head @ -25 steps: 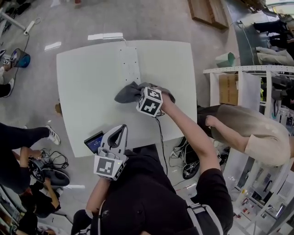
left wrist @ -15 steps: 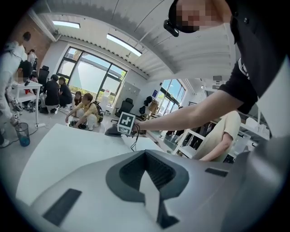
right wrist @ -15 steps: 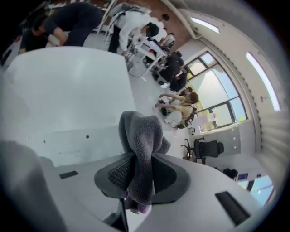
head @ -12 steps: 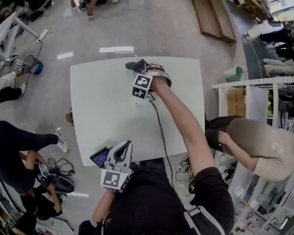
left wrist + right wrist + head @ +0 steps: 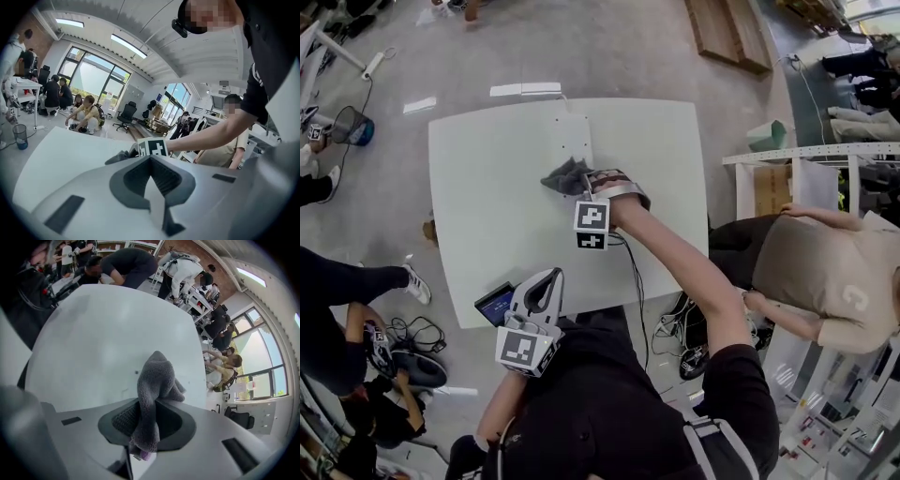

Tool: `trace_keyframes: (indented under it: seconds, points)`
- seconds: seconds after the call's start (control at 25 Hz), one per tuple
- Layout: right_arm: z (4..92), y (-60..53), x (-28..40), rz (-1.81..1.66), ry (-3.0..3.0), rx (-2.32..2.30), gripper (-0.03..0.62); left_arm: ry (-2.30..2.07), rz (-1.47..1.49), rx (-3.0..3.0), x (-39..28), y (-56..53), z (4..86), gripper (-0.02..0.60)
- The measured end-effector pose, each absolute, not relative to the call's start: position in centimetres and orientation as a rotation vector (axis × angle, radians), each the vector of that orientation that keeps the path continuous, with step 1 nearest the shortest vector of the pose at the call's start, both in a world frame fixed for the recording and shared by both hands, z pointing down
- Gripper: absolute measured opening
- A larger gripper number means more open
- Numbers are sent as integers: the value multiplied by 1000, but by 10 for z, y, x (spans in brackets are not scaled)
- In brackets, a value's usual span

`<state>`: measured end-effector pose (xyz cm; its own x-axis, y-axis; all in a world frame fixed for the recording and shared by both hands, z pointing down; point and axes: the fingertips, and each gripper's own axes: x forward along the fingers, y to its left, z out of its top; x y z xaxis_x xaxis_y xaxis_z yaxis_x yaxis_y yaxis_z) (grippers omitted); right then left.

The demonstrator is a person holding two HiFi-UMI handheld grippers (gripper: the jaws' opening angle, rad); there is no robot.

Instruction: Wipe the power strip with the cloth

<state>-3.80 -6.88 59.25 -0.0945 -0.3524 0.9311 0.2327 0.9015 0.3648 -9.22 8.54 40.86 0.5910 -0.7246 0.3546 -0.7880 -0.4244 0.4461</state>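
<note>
The white surface fills the middle of the head view. The white power strip lies flat at its far edge, with one end toward the person. The left tool is over the near edge, well apart from the power strip; its jaws are together and nothing is between them. The right tool points steeply down, its jaws narrow and clamped on the grey cloth. The cloth lies against the near end of the power strip.
</note>
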Motion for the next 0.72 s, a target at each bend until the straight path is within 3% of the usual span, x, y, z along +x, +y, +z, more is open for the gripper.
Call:
trace_keyframes:
  seconds: [0.24, 0.48, 0.72]
  points:
    - [575, -38, -30, -258, -1807, 141, 100, -1164, 154, 2276, -79, 86, 404, 32]
    - [550, -169, -34, 200, -1996, 501, 100, -1157, 177, 2275, -77, 95, 405, 32]
    - [567, -235, -38, -130, -1748, 511, 100, -1215, 151, 2249, -86, 97, 402, 32]
